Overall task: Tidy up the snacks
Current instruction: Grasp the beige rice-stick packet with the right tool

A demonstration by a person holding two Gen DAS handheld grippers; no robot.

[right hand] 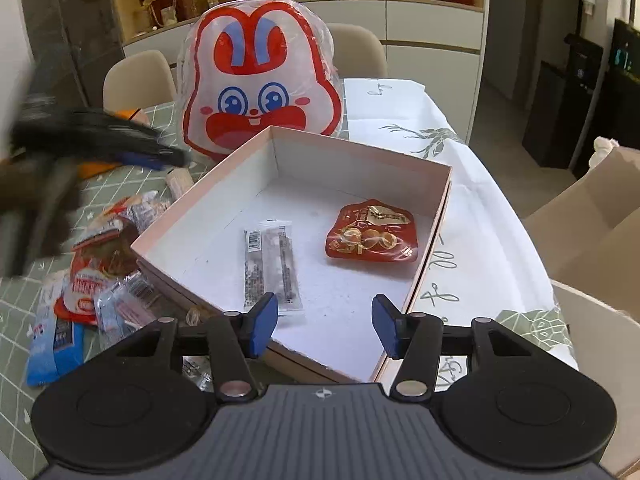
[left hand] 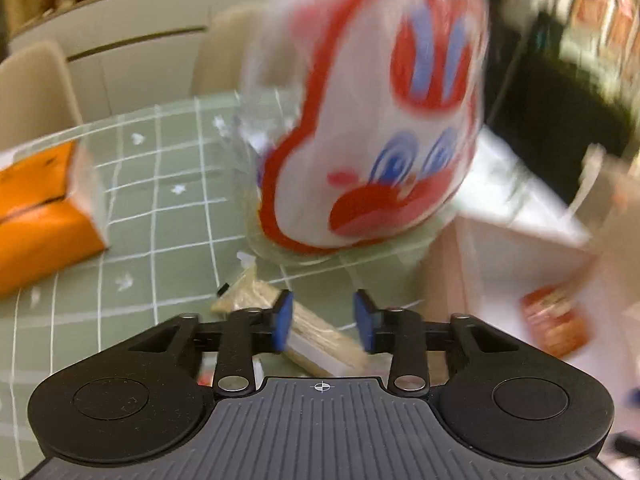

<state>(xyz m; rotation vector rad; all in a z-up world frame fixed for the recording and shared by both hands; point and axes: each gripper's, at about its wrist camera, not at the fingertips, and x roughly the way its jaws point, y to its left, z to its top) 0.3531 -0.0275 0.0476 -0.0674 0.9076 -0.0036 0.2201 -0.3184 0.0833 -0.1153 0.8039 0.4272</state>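
Observation:
A shallow pink box (right hand: 436, 216) lies open on the table; inside are a clear-wrapped dark stick snack (right hand: 272, 266) and a red nut packet (right hand: 372, 236). My right gripper (right hand: 324, 326) is open and empty above the box's near edge. My left gripper (left hand: 322, 320) is open, hovering over a tan wrapped biscuit pack (left hand: 316, 336) on the green cloth; the pack lies between and below the fingers. The left gripper also shows blurred at the left of the right wrist view (right hand: 152, 158). A pile of loose snack packets (right hand: 100, 280) lies left of the box.
A big rabbit-face bag (right hand: 260, 88) stands behind the box, also in the left wrist view (left hand: 380, 120). An orange tissue pack (left hand: 36, 216) lies at left. Chairs (right hand: 140, 76) stand behind the table. Cardboard boxes (right hand: 600, 224) sit at right.

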